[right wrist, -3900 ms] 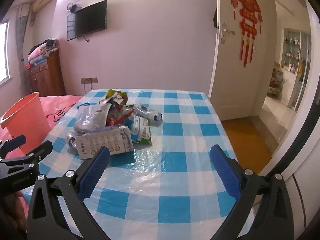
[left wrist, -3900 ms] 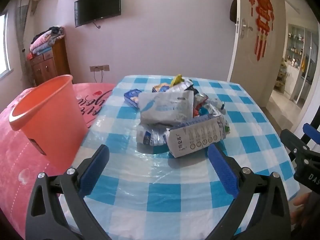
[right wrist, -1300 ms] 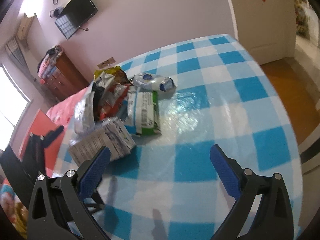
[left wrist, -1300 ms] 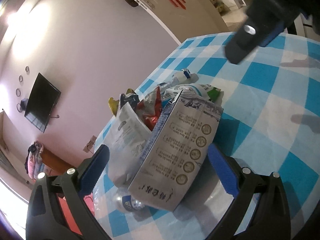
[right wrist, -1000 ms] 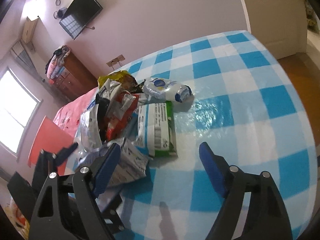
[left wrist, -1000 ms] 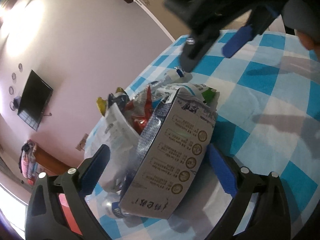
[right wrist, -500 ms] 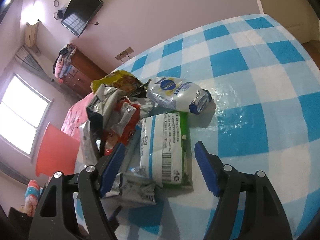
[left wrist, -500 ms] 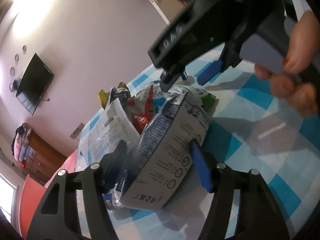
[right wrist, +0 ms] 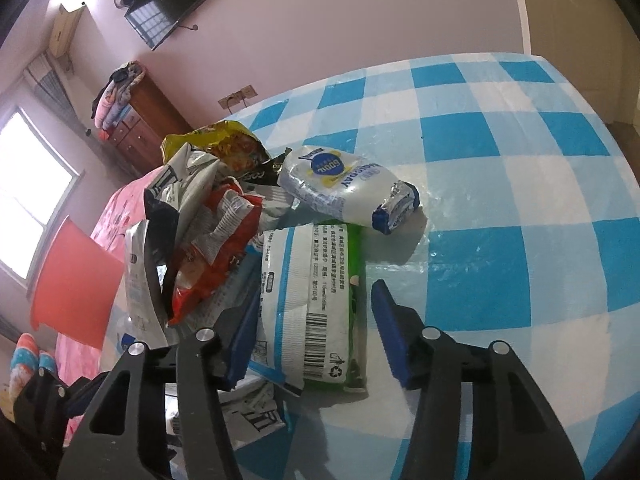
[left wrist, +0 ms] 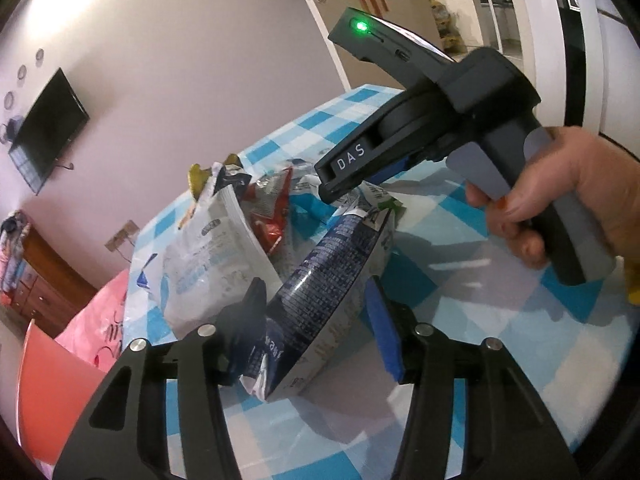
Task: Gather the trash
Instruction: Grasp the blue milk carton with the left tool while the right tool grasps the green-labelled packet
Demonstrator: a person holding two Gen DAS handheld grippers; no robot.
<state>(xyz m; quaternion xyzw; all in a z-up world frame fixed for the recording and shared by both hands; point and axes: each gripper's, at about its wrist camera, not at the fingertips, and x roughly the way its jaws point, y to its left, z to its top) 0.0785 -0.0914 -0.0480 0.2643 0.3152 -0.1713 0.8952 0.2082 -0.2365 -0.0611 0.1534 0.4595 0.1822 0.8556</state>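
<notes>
A pile of trash lies on the blue-checked table (left wrist: pixel 472 364). My left gripper (left wrist: pixel 316 320) is closing, and its pads press on a dark blue and white milk carton (left wrist: pixel 320 292), which is tilted with its crumpled end raised. In the right wrist view my right gripper (right wrist: pixel 314 332) is closing around the near end of a flat green and white packet (right wrist: pixel 320 280). That packet sits between the pads with a thin gap on its right side and shows no squeeze. A hand (left wrist: pixel 560 200) holds the right gripper over the pile.
An orange bucket (right wrist: pixel 76 292) stands left of the table beside a pink cover (left wrist: pixel 104 320). In the pile are a silver bag (left wrist: pixel 212 256), a red wrapper (right wrist: pixel 216 256), a yellow bag (right wrist: pixel 224 144) and a white and blue pouch (right wrist: pixel 340 188). Bare cloth (right wrist: pixel 520 272) stretches right.
Both grippers came down to the pile and their jaws narrowed. The left took hold of the carton and tipped it up. The right slid in over the green packet.
</notes>
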